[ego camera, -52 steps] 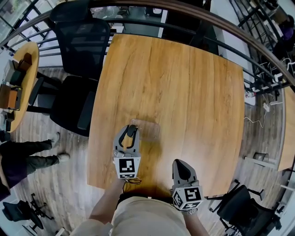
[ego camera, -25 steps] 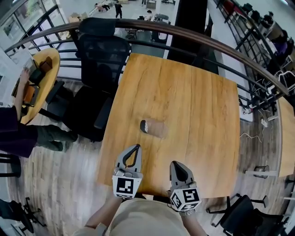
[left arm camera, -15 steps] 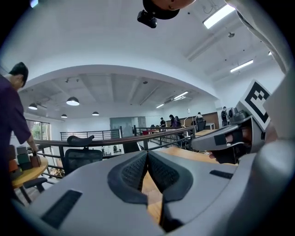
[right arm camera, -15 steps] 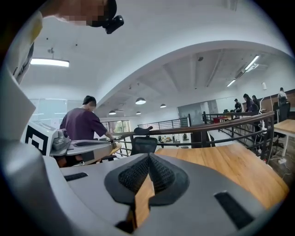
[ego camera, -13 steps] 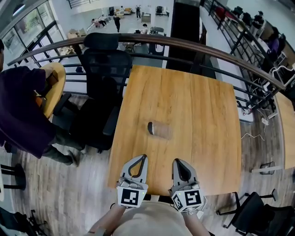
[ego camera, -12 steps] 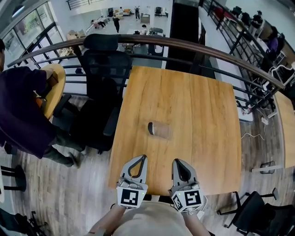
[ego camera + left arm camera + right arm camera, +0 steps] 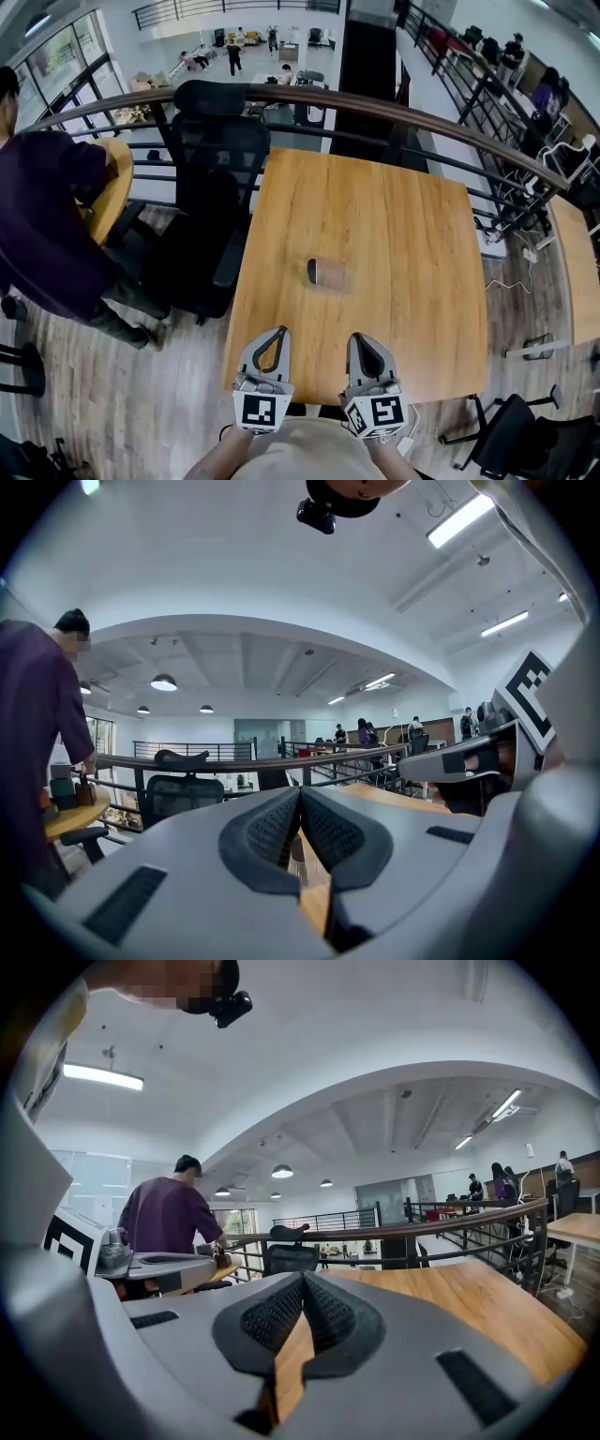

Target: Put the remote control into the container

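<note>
The left gripper (image 7: 277, 331) and right gripper (image 7: 357, 337) are grey; the wood-grain table (image 7: 398, 234) is honey-brown.

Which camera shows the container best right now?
The head view: the container lies on its side on the table, unobstructed, something dark at its left end. In the left gripper view the shut jaws cover where it would be; the right gripper view shows table but no container.

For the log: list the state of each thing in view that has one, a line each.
Left tongs: shut, empty, over the near edge of the table.
Right tongs: shut, empty, beside the left.
Container: on its side mid-table, clear of both tongs.
Remote: seemingly the dark shape in the container's left end.
Chair: unoccupied, at the table's left side.
</note>
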The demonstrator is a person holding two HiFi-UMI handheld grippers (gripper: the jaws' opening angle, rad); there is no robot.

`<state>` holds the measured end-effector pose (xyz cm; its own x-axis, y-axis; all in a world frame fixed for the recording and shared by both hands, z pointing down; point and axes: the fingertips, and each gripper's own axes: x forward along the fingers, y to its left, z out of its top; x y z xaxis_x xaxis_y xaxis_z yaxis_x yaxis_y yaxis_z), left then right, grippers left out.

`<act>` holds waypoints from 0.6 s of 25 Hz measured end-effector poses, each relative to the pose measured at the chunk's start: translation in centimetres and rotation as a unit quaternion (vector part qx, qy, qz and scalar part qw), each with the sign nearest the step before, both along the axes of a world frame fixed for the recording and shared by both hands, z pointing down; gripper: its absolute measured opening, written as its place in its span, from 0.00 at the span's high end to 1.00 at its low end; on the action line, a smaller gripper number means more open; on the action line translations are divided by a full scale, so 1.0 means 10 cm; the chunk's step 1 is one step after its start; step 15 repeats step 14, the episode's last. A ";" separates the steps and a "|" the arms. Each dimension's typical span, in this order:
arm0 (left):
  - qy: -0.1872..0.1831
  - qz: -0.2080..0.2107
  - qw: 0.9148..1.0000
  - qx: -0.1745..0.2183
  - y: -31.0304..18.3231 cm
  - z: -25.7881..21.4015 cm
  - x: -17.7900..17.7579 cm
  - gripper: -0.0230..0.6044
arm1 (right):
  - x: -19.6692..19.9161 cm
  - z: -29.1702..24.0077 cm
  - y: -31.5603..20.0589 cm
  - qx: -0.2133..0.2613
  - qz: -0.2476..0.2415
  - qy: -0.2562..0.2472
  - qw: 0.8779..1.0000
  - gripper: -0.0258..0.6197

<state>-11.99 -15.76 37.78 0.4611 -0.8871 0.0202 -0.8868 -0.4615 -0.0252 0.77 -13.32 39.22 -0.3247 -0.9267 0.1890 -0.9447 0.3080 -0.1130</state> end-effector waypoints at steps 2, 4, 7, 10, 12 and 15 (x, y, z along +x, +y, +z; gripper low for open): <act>-0.004 -0.003 1.000 0.003 0.00 -0.01 -0.06 0.94 | -0.07 -0.01 -0.03 0.002 -0.007 0.003 1.000 0.93; -0.009 -0.004 1.000 0.002 -0.03 0.01 -0.12 0.94 | -0.14 0.00 -0.07 0.000 -0.013 0.008 1.000 0.93; 0.009 -0.014 1.000 -0.013 -0.05 0.05 -0.24 0.94 | -0.25 0.05 -0.09 -0.007 -0.016 0.011 1.000 0.93; 0.023 -0.020 0.999 -0.022 -0.05 0.05 -0.26 0.94 | -0.27 0.06 -0.08 -0.010 -0.017 0.013 1.000 0.93; 0.023 -0.020 0.999 -0.021 -0.07 0.02 -0.23 0.94 | -0.24 0.03 -0.08 -0.010 -0.014 0.012 1.000 0.93; 0.019 -0.018 1.000 -0.016 -0.10 -0.02 -0.19 0.94 | -0.20 -0.01 -0.10 -0.010 -0.011 0.010 1.000 0.93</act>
